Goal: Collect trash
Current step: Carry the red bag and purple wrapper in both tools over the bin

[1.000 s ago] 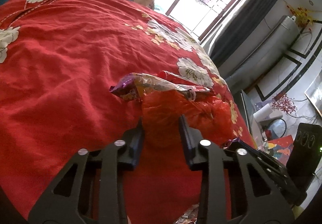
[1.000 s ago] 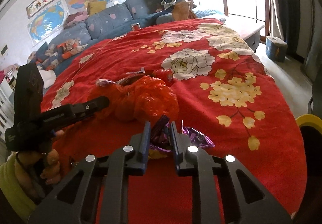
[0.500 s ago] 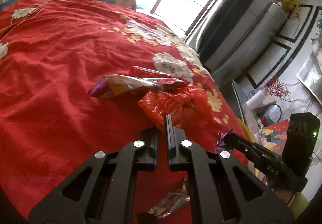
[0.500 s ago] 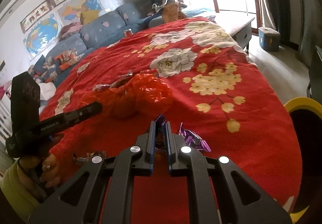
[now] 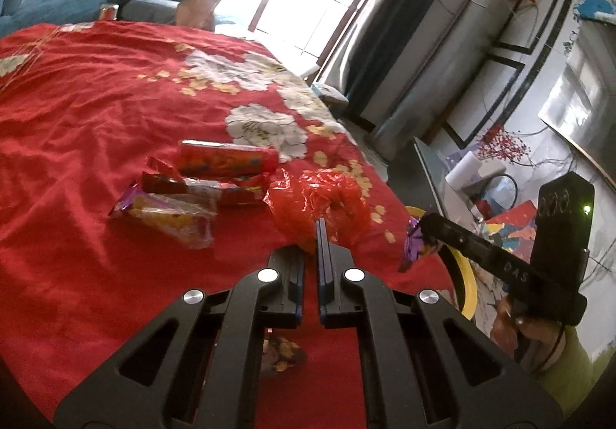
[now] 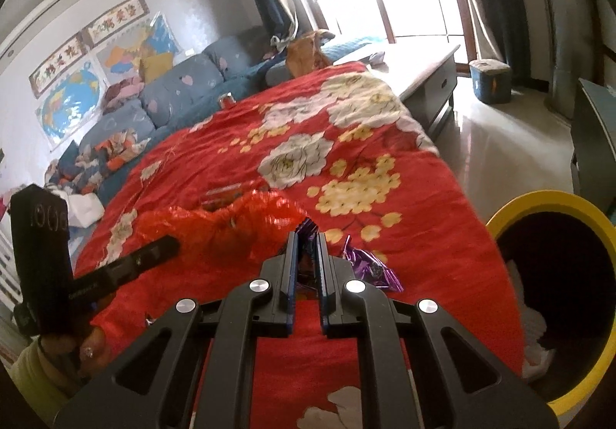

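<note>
Over red floral bedspread (image 5: 77, 113): left gripper (image 5: 313, 236) tilted down, clamped on crumpled red plastic bag (image 5: 327, 198), lifted off cloth. Right gripper (image 6: 307, 240) tilted down, clenched on purple foil wrapper (image 6: 369, 267). Snack packets (image 5: 227, 159) lying left of bag. Yellow-rimmed bin (image 6: 539, 205) just past bed edge, right side. "DAS" readable on right gripper body (image 5: 512, 271).

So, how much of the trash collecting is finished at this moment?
Done: some white trash lies in the yellow bin. In hand: left tongs grip the red plastic bag; right tongs grip a purple wrapper. Left: snack wrappers on the red cloth.
</note>
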A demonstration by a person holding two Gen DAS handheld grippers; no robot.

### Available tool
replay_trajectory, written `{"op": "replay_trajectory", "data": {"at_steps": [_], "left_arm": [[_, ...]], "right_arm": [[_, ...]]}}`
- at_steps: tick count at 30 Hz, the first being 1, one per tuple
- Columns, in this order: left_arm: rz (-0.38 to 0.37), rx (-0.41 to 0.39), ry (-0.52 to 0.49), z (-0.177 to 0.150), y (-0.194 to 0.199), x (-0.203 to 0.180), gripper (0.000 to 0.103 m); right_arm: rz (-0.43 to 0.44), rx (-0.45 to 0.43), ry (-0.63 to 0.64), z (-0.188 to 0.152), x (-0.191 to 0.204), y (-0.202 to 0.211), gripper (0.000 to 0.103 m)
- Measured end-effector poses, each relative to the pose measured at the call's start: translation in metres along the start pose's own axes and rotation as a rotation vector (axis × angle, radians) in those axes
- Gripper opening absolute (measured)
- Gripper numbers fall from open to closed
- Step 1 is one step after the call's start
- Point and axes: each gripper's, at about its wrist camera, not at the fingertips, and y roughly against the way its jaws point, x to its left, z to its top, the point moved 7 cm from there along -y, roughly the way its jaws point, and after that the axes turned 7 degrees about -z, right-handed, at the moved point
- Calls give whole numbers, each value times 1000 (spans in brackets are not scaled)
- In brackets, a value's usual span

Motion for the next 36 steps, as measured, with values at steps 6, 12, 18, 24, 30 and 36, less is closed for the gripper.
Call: {"op": "replay_trajectory", "data": {"at_steps": [6, 12, 18, 24, 30, 36], "left_arm": [[-21, -8, -34, 1, 3, -19, 2], [-39, -16, -64, 1, 4, -38, 1], [-61, -8, -96, -1, 1, -57, 1], [-79, 9, -125, -6, -6, -74, 1], [-97, 26, -157, -10, -16, -94, 1], [-116, 48, -187, -13, -30, -112, 1]], "right_arm": [[-8, -32, -17, 10, -8, 11, 9], [-20, -65, -37, 19, -20, 22, 9], [-39, -91, -67, 25, -35, 31, 9], [-59, -117, -97, 31, -52, 40, 9], [-81, -142, -129, 36, -70, 48, 9], [-100, -166, -166, 39, -89, 57, 9]]}}
